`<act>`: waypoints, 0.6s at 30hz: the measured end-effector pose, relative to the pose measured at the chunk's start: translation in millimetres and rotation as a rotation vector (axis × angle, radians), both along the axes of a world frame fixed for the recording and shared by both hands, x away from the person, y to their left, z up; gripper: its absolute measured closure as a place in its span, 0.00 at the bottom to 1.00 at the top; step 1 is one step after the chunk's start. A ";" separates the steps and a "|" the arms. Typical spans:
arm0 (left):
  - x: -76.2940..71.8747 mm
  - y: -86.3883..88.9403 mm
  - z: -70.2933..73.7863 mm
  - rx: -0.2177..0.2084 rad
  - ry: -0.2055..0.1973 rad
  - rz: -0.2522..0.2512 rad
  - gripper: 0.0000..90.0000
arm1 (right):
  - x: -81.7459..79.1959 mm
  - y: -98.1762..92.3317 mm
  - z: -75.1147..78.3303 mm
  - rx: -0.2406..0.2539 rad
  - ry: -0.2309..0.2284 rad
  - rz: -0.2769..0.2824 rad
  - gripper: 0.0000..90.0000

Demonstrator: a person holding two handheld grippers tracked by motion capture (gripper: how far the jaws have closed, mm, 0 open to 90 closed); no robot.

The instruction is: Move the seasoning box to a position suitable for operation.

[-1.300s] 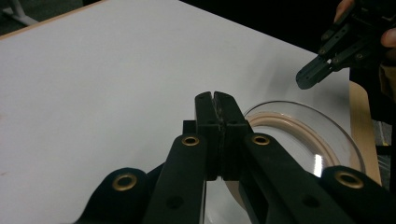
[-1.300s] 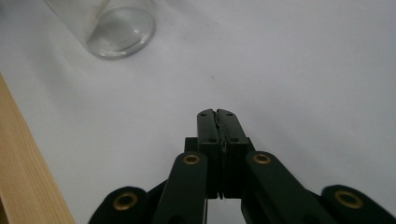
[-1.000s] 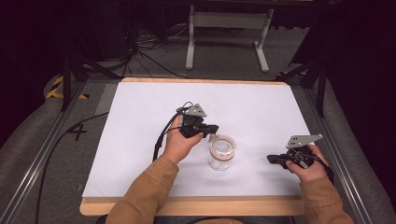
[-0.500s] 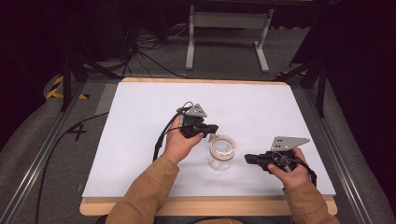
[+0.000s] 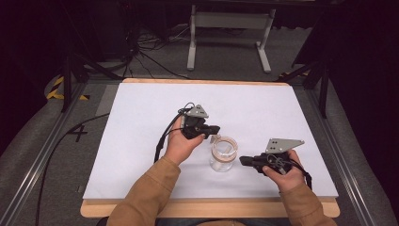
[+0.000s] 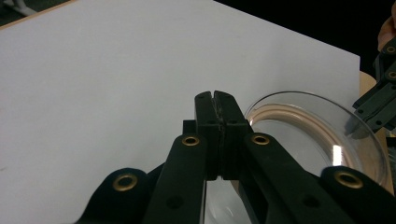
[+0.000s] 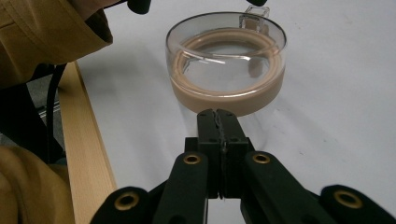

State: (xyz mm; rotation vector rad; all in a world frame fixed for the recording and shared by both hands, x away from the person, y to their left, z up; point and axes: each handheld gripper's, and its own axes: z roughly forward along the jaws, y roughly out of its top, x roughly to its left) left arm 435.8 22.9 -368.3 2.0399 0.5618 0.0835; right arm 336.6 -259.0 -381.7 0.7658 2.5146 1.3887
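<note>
The left gripper [image 5: 212, 129], jaws pressed together and empty, hovers beside the rim of the clear glass jar [image 5: 223, 153], mid-table. The right gripper [image 5: 244, 161], also closed and empty, points at its wall. A sideways nudge may tip the jar.

High view: overhead, facing fwd/down over whole tabletop [image 5: 141, 122]. Both tool views: low, close, w/ clear jar [image 6: 322, 135] shared from opposite sides, also seen from above.
</note>
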 end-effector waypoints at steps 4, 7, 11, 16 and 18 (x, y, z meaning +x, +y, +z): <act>0.4 -1.2 -1.4 0.002 0.000 0.010 1.00 | -0.1 2.9 -0.2 0.001 -0.003 -0.006 1.00; 0.5 -1.4 -1.8 0.011 0.005 0.010 1.00 | 0.1 4.1 0.0 0.009 -0.006 -0.010 1.00; 0.8 -1.5 -2.4 0.005 0.007 0.013 1.00 | 1.7 7.4 1.1 0.032 -0.016 -0.018 1.00; 1.0 -1.4 -2.6 0.003 0.008 0.012 1.00 | 2.9 11.2 2.3 0.049 -0.022 -0.019 1.00; 0.6 -1.5 -2.5 0.004 0.008 0.013 1.00 | 3.3 12.2 2.8 0.054 -0.025 -0.022 1.00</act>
